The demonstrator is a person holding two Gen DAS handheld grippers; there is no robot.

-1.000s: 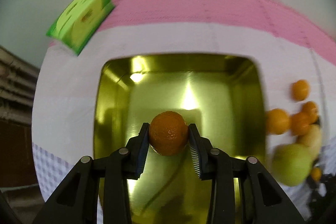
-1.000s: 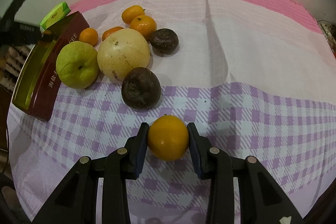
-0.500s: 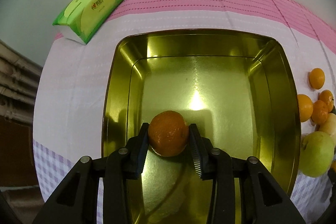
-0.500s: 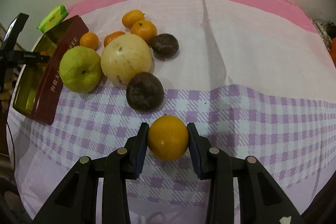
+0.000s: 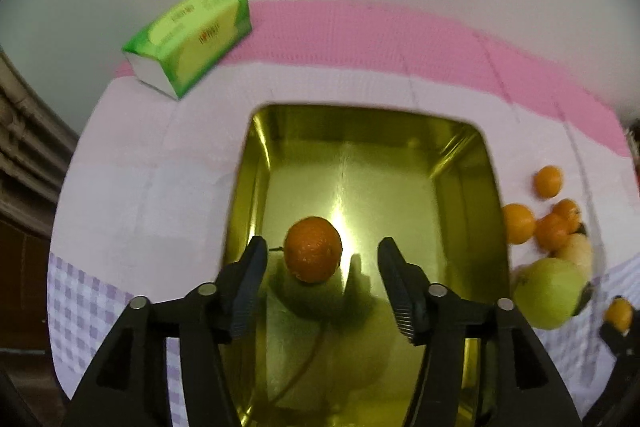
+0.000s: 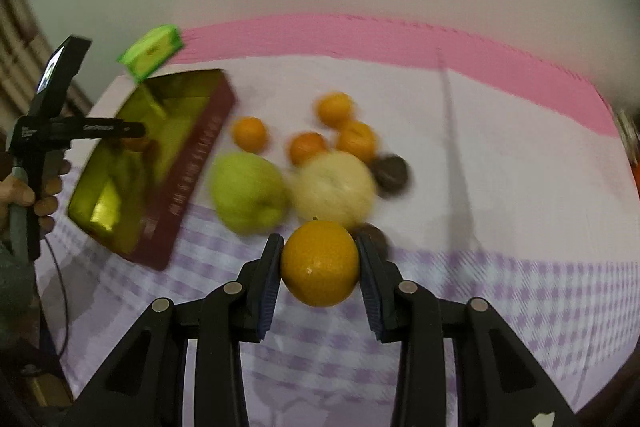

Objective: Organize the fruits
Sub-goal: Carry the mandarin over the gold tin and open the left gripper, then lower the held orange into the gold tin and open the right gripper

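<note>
Tin: the gold-lined rectangular metal tin (image 5: 460,163) sat on the pink-and-checked tablecloth (image 6: 500,155).
Inside: a small orange mandarin (image 5: 313,250) lay in it.
Behind-left: a green tissue packet (image 5: 188,41).
Right: a loose heap of oranges, pears and dark fruits (image 6: 316,163) beside the tin.

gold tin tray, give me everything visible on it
The gold tin tray is a shallow rectangular metal box with rounded corners, a mirror-bright gold inside and dark red outer walls printed with lettering. It rests on the tablecloth, left of the loose fruit. One small orange lies inside it, between the open left gripper fingers.
</note>
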